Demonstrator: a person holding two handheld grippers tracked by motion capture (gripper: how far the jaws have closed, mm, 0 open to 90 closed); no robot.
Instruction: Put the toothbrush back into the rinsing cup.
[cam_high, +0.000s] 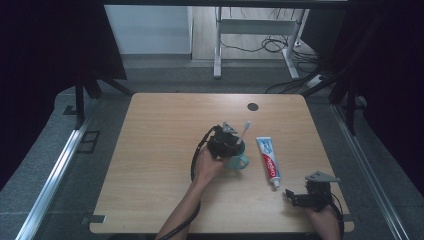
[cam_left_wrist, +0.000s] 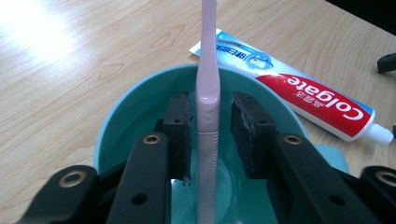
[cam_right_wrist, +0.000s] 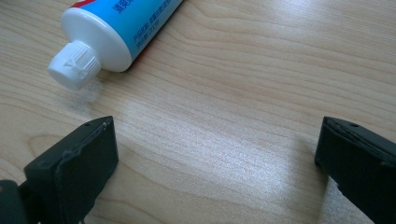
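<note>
A pale pink toothbrush (cam_left_wrist: 208, 93) stands upright in a teal cup (cam_left_wrist: 130, 107) at the middle of the wooden table (cam_high: 160, 140). My left gripper (cam_left_wrist: 210, 100) reaches down into the cup with one jaw on each side of the handle. A small gap shows on both sides, so it is open. In the high view the brush head (cam_high: 246, 125) sticks up out of the cup (cam_high: 240, 162) beside the left gripper (cam_high: 234, 145). A Colgate toothpaste tube (cam_high: 268, 157) lies flat to the right of the cup. My right gripper (cam_high: 292, 195) is open wide over bare wood just short of the tube's white cap (cam_right_wrist: 74, 65).
A dark round grommet hole (cam_high: 253, 106) sits near the table's far edge. Metal rails run along the floor on both sides, and a desk frame with cables stands beyond the table. The left half of the tabletop is bare wood.
</note>
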